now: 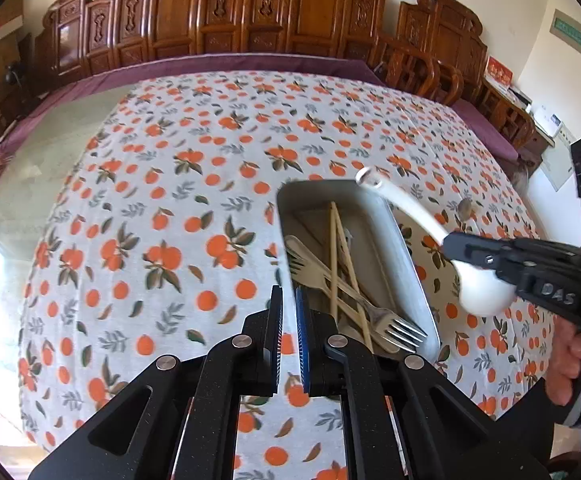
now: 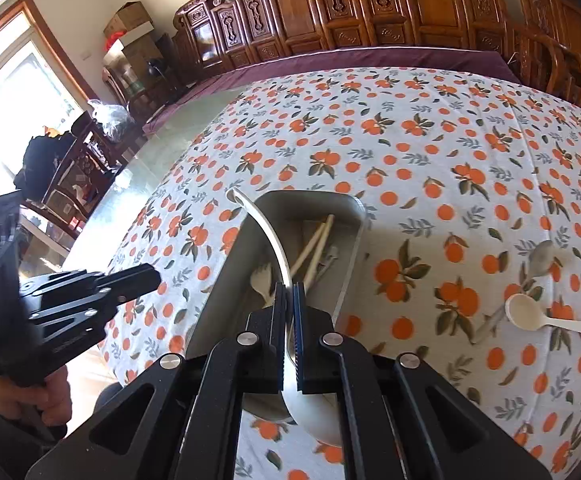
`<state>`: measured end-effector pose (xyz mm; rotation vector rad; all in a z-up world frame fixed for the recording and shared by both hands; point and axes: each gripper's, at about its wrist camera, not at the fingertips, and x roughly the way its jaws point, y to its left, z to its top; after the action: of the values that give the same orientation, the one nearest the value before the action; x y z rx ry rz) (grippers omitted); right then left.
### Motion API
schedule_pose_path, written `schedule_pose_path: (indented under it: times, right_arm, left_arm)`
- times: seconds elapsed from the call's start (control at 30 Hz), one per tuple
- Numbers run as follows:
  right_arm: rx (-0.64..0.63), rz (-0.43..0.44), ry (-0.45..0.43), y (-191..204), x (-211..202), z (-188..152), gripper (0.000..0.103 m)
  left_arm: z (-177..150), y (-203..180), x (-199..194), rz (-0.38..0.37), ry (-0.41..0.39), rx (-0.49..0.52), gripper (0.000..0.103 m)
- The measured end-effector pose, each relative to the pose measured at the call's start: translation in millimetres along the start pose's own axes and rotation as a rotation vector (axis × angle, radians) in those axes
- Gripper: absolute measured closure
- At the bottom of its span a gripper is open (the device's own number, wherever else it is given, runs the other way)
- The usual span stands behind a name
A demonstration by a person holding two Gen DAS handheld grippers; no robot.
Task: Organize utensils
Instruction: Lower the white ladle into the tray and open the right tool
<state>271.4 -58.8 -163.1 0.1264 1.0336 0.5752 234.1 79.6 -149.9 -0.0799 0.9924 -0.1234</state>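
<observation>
A metal tray on the orange-print tablecloth holds forks and wooden chopsticks. My right gripper is shut on the curved handle of a white ladle-like spoon. It hangs over the tray, its bowl near the camera. In the left wrist view, that right gripper holds the white spoon beside the tray's right rim. My left gripper is shut on nothing, just left of the tray, and the left gripper also shows in the right wrist view.
A metal spoon and a cream spoon lie on the cloth right of the tray. Carved wooden chairs line the far side. Bare glass tabletop shows to the left of the cloth. A hand grips the right tool.
</observation>
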Motion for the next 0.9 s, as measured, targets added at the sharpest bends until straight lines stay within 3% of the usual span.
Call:
schedule_pose_path:
  times: [0.4,0.7,0.9]
  right_arm:
    - [0.148,0.064,0.029,12,42,0,0.098]
    - [0.211,0.044,0.059,-7,70,-4,0.098]
    - [0.185,0.009,0.066,-10,76,-2,0.097]
  left_arm:
    - [-4,22,-13,0.0,-0.013,-0.03,0.097]
    - [-5,23,-17,0.0,-0.015,-0.029,0.097]
    - [-3,19,-18,-0.002,-0.015,-0.025,0.097]
